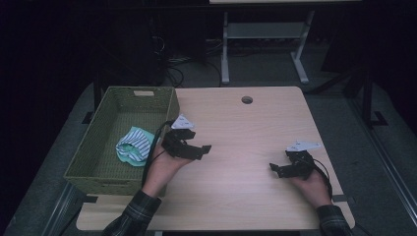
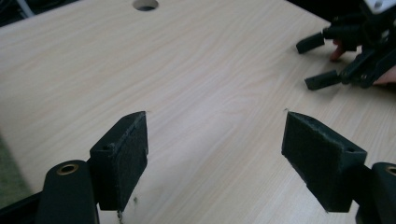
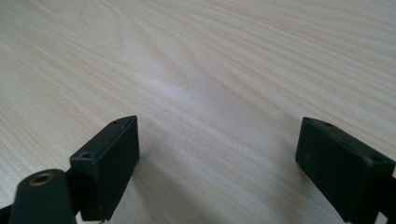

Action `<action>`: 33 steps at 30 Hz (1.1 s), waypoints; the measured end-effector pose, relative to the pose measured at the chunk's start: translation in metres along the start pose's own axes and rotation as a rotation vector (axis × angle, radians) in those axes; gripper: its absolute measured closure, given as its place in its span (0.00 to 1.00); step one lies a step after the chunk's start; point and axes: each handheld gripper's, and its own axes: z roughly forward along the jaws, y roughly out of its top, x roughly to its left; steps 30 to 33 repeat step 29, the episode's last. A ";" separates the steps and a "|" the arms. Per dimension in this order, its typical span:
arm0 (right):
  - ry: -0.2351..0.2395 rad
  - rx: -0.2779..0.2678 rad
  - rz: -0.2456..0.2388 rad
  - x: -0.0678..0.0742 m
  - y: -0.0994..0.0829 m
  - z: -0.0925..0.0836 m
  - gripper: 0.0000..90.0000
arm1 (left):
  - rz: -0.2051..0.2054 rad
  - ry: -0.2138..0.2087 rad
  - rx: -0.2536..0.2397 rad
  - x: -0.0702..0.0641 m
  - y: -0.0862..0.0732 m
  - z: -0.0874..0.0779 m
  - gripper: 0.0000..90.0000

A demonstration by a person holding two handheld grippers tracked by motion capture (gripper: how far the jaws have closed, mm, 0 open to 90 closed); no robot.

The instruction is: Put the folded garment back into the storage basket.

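Lying in basket [image 1: 105, 162], cloth [image 1: 134, 146] beside left claw [image 1: 200, 147]

A light wooden desk [image 1: 246, 142] with a round cable hole [image 1: 247, 100] near its far edge is standing on grey carpeted floor [image 1: 275, 73]. Beyond it, a white metal table frame [image 1: 265, 44] is rising into darkness, with black cables [image 1: 172, 64] lying at its left. The room is sitting dim, light falling mainly on the desktop.

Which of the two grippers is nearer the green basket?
The left gripper, just right of the basket holding striped cloth; the right gripper sits far across the table.
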 end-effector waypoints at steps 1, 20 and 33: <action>0.000 0.000 -0.001 0.000 0.000 0.000 0.15 | 0.004 -0.004 0.009 -0.003 -0.002 0.005 0.25; 0.001 0.001 -0.001 0.000 0.000 0.000 0.14 | 0.091 0.036 0.154 -0.016 -0.050 0.080 0.20; 0.002 0.000 -0.003 0.000 0.000 0.000 0.14 | 0.098 0.035 0.186 -0.014 -0.061 0.089 0.18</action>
